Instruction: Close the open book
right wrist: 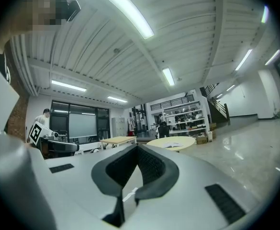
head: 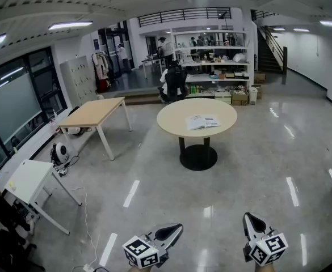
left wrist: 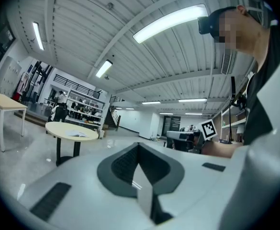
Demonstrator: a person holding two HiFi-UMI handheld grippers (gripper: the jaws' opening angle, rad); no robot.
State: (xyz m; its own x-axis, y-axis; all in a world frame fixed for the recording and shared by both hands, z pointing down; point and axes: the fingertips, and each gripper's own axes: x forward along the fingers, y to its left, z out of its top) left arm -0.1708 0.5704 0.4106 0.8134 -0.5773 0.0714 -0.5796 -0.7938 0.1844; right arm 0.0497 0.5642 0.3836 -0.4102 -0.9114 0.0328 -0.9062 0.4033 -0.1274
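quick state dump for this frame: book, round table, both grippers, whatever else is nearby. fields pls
book: open, lying flat on the round table, right of its middle in the head view
round table: light top, dark pedestal, across the floor from the person
left gripper: jaws together, nothing between them, far from the book
right gripper: jaws together, nothing between them, far from the book
other furniture: wooden table left of the round table; shelves behind it
task status: book not yet closed
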